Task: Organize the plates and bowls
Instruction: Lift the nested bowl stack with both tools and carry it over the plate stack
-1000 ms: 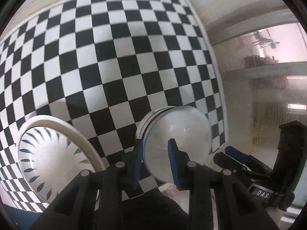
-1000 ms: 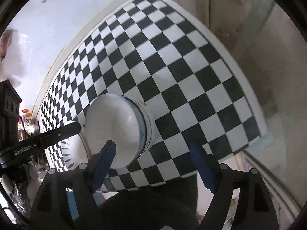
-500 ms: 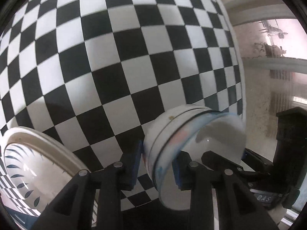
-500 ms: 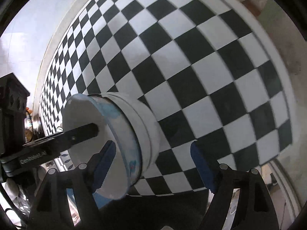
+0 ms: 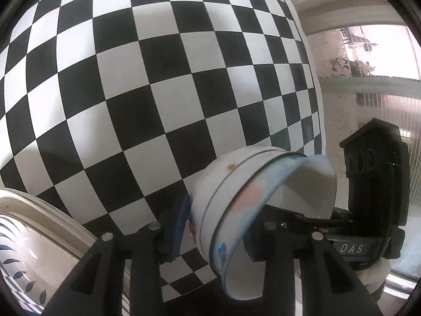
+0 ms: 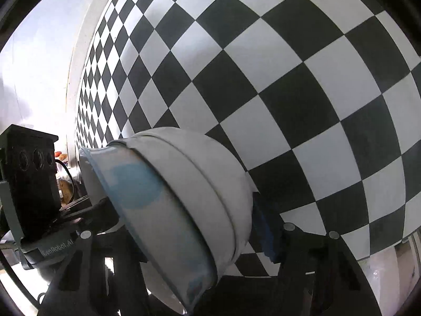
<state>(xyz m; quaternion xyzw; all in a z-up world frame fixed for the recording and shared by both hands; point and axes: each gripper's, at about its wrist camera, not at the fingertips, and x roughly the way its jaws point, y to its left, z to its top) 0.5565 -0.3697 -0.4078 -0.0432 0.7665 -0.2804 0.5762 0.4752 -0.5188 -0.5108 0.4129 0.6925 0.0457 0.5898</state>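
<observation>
while tilted, bowls [image 5: 236,200] between jaws

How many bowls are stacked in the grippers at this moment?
2, nested and tipped on edge over the checkered cloth: the blue-patterned bowl sits inside the plain white bowl. A third hidden between them cannot be ruled out.

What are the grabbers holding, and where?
The left gripper pinches the nested bowls by their rim wall. The right gripper straddles the stack; grip unclear.
</observation>
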